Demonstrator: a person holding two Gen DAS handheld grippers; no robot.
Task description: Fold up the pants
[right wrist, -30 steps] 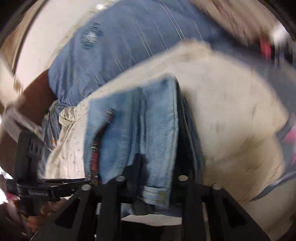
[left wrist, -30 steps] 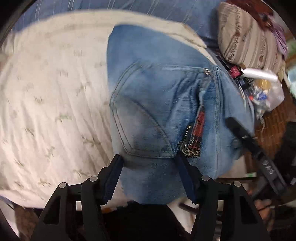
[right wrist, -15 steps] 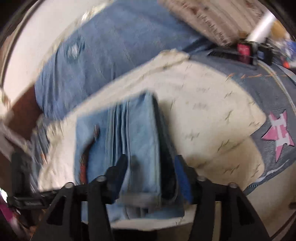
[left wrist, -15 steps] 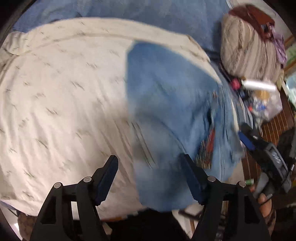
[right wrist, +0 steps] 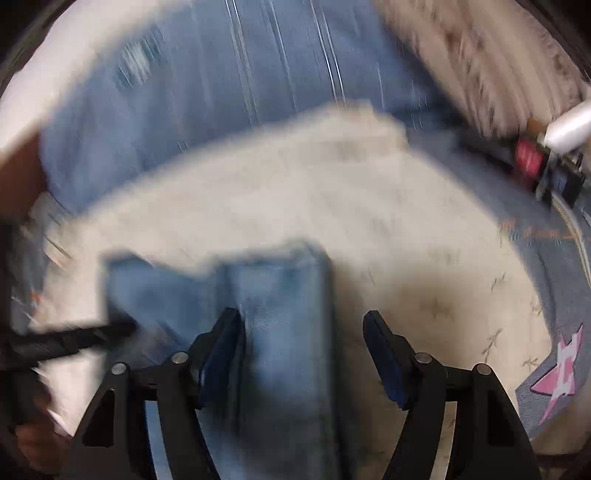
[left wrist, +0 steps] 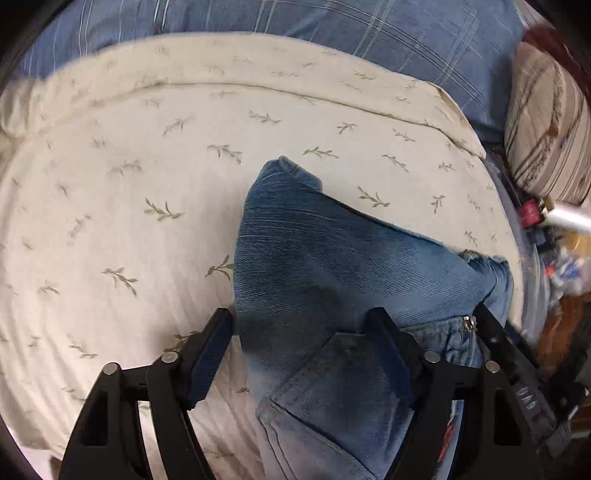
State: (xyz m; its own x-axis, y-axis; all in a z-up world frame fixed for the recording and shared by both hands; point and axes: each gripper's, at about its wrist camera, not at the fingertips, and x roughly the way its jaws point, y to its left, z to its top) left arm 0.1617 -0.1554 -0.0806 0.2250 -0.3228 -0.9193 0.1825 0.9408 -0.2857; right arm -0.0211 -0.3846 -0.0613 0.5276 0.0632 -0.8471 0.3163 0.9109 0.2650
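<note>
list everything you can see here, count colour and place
jeans: 1, blue denim, folded on the sheet, between both grippers' opening jaws
sheet: 1, cream with leaf print, under the jeans
bedcover: 1, blue plaid, beyond the sheet
pillow: 1, striped beige and brown, far right
star patch: 1, pink, on blue fabric, right edge
clutter: several small items, red, white, mixed; too blurred to name
left gripper: 1, black
right gripper: 1, black

Black tongs (left wrist: 299,325), blue pads, silver screws
</note>
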